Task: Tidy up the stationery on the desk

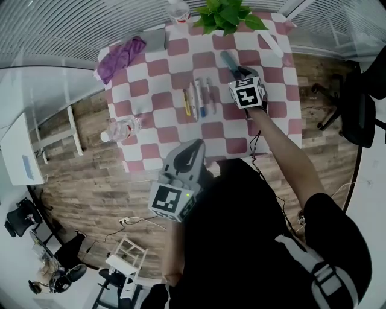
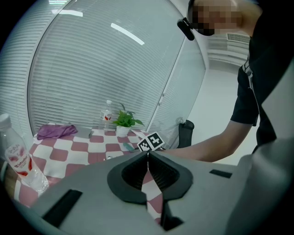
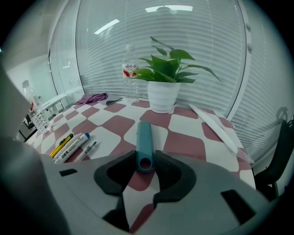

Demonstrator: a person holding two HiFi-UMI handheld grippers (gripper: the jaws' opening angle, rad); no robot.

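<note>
Checked table (image 1: 283,102), red and white cloth.

- Far left corner: a purple cloth (image 1: 120,55), bunched.
- Left edge: a clear water bottle (image 1: 120,128) stands upright. Its label is red and white, the print too small to read.
- Near edge: the left gripper (image 2: 147,153) is held there with its jaws together and nothing between them.
- Centre: a row of pens (image 1: 199,99) lies side by side, a yellow one leftmost. The white marker (image 3: 69,147) beside it bears dark print that cannot be read.
- Far edge: a second bottle (image 3: 131,73) with a red label, characters illegible, stands just left of a potted plant (image 1: 226,15).
- Right of the pens: a teal tube (image 3: 144,142) lies on the cloth pointing towards the plant. The right gripper (image 3: 145,160) has its jaws clamped against both sides of the tube's near end.
- Far right corner: a long white strip (image 1: 270,43) lies along the edge.
</note>
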